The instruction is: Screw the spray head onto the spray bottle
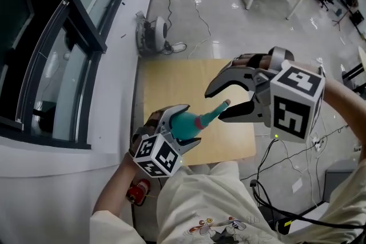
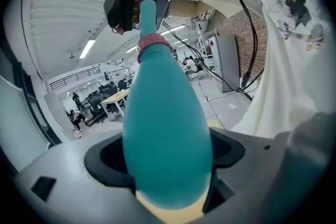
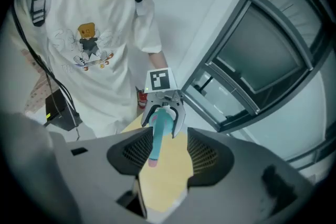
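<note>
Head view: left hand-held gripper (image 1: 192, 124) clamps the teal spray bottle (image 1: 186, 123) over the bench (image 1: 171, 80); left gripper view confirms that grip; right gripper view: right hand-held gripper (image 3: 167, 149) gapes around its pink tip (image 3: 153, 161), not touching, so mid-screwing I reckon, next pinch and twist.

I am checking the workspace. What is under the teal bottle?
A light wooden table lies below the teal bottle. The left gripper holding it covers the part directly underneath.
</note>
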Motion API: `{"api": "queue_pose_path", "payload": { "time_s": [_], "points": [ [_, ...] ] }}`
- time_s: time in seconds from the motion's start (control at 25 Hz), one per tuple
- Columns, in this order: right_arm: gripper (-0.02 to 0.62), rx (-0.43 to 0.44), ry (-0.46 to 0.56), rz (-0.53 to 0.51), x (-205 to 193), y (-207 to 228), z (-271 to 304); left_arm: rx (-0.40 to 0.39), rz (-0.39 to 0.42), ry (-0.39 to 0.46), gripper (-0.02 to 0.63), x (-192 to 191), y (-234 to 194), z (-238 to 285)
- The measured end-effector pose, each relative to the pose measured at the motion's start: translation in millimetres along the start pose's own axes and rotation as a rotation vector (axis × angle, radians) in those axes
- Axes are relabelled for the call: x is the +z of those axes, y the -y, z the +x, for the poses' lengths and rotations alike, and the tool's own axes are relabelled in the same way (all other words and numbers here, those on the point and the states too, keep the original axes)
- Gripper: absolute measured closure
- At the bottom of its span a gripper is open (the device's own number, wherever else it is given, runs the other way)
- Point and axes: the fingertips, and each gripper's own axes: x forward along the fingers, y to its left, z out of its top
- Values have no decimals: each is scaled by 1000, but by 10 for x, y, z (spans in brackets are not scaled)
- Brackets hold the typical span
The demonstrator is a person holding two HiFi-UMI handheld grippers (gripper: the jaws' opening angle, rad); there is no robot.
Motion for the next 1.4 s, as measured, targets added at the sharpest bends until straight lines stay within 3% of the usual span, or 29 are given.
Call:
{"api": "queue_pose_path", "payload": {
  "time_s": [0.2,0.32,0.6,0.72,0.88,1.0,1.08,1.24,1.4],
  "points": [
    [401,151,-34,15,-8,-178,266,-5,-17,4,179,-63,36,45],
    [463,173,-28,45,-13,-186,356,11,-35,13,179,-72,19,45],
    [503,199,-26,53,-1,-263,384,23,-24,9,179,-16,-1,90],
    [505,178,-73,-15,-21,-262,412,0,-62,-23,179,-66,24,116],
    [506,144,-184,-189,-76,-299,458,-42,-110,-101,179,-127,70,175],
    [506,150,-224,-227,-115,-336,491,-52,-113,-115,179,-143,104,196],
    [506,159,-223,-180,-123,-334,515,-28,-114,-115,179,-162,89,190],
    [506,175,-193,18,-124,-307,516,60,-121,-130,180,-172,36,177],
    [506,164,-199,257,-174,-264,568,221,-132,-203,180,-271,-87,172]
  ]
}}
